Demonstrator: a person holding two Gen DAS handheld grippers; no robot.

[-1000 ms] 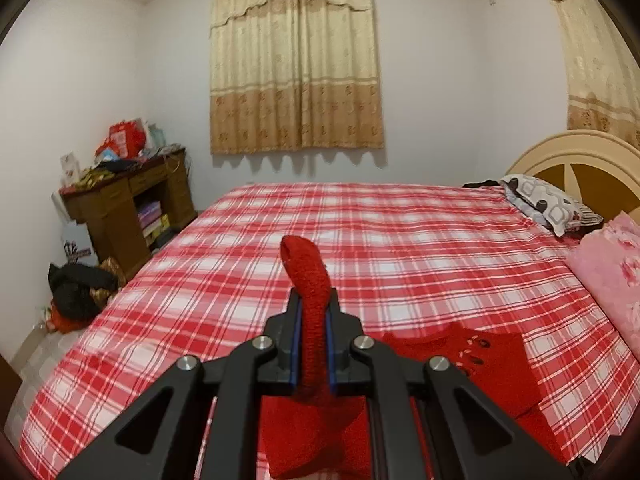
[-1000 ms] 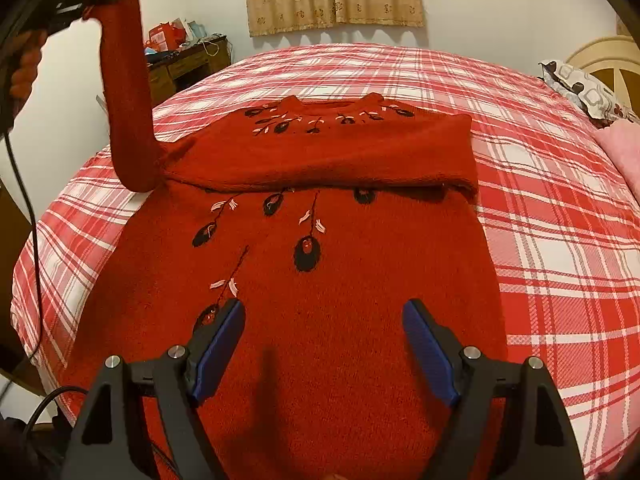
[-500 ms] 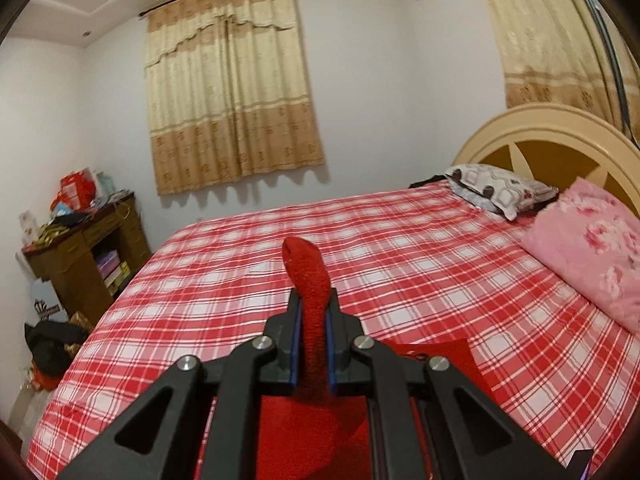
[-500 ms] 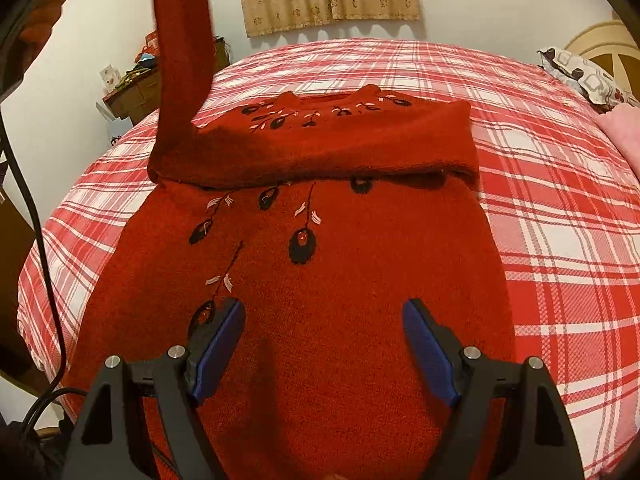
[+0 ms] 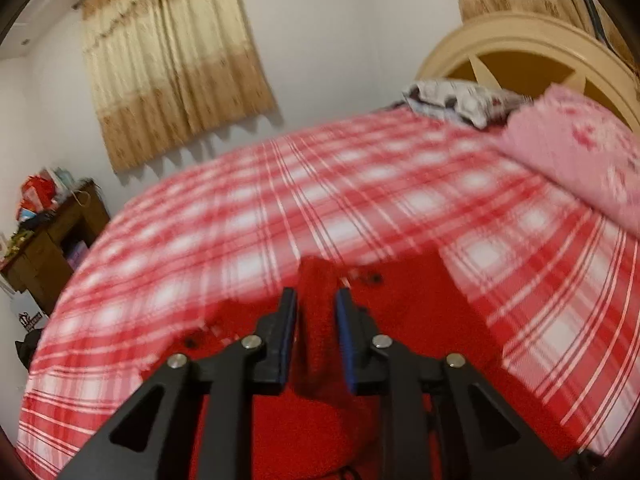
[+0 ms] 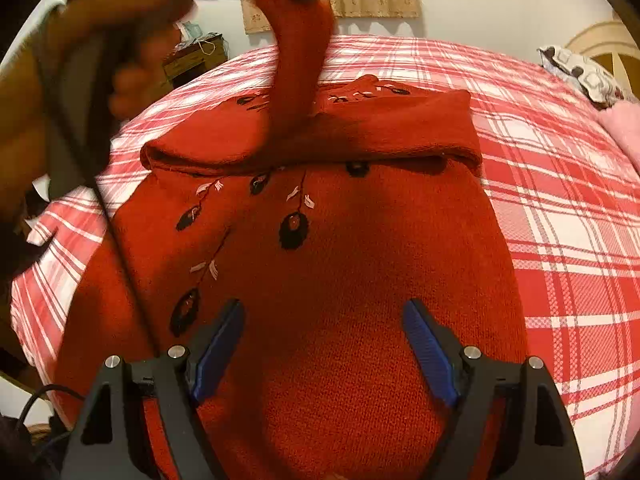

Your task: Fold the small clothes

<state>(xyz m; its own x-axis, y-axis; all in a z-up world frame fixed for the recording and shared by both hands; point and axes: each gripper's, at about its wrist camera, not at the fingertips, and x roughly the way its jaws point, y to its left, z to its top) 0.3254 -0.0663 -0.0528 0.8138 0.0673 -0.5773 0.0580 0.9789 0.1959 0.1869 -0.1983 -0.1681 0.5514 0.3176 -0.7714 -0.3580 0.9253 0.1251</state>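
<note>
A red knit sweater (image 6: 340, 264) with black and pink embroidery lies flat on the plaid bed, its right sleeve folded across the chest. My left gripper (image 5: 316, 300) is shut on the left sleeve (image 5: 318, 320) and holds it up over the chest; the lifted sleeve (image 6: 298, 64) hangs from the gripper at the top of the right wrist view. My right gripper (image 6: 324, 312) is open and empty, low over the sweater's lower body.
The red and white plaid bedspread (image 5: 320, 208) covers the bed. Pillows (image 5: 460, 100) and a pink quilt (image 5: 580, 152) lie by the headboard at right. A cluttered wooden desk (image 5: 52, 236) stands at the left wall. A cable (image 6: 120, 240) crosses the sweater's left side.
My left gripper has carried the sleeve rightward from the sweater's left side to over the chest and tilted down toward the bed. The right gripper has stayed open in place.
</note>
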